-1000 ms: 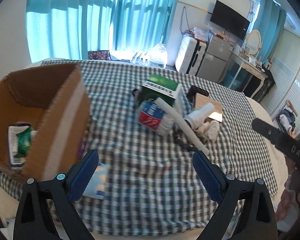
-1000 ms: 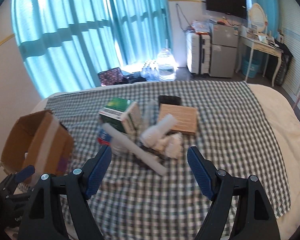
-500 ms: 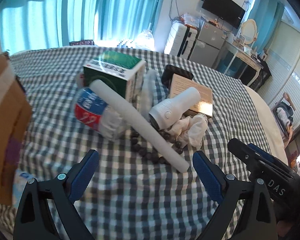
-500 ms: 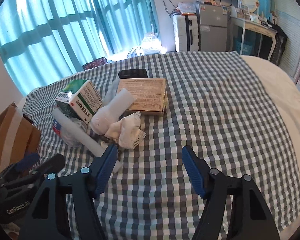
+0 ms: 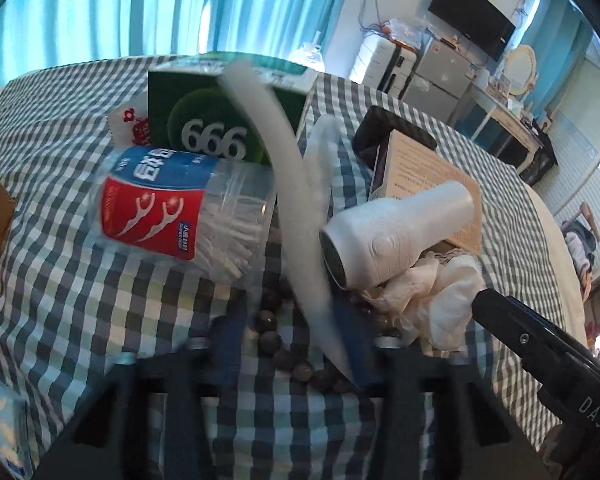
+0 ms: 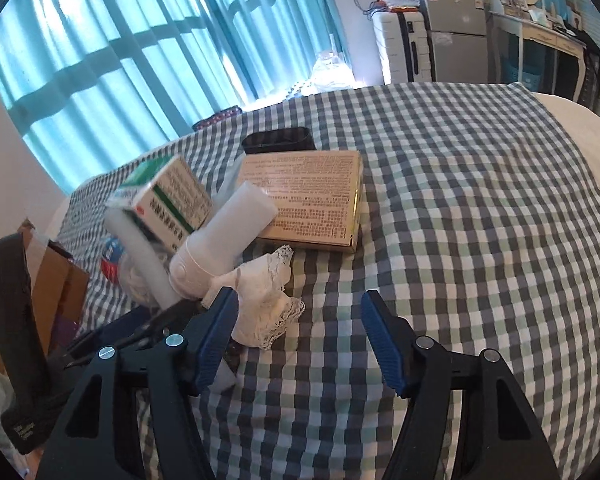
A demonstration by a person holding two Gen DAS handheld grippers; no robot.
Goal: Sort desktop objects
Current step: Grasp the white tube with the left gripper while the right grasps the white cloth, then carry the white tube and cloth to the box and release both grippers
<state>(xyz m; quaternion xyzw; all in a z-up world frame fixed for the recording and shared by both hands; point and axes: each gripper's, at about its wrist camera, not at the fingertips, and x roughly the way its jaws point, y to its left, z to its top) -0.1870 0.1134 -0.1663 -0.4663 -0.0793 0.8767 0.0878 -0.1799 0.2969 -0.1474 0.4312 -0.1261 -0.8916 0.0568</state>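
Closing around the white tube (image 5: 300, 216), left fingers (image 5: 228, 332) blur (right fingers (image 6: 380, 344) spread, empty).

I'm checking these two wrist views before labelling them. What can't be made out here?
- Left wrist view: the left gripper is motion-blurred while its jaws are closing around the white tube; contact is unclear.
- Left wrist view: the dark beads are partly hidden by tube and fingers.
- Right wrist view: the cardboard box is hidden behind the left gripper's body; contents unseen.
- Right wrist view: print on the flat tan box is too small.
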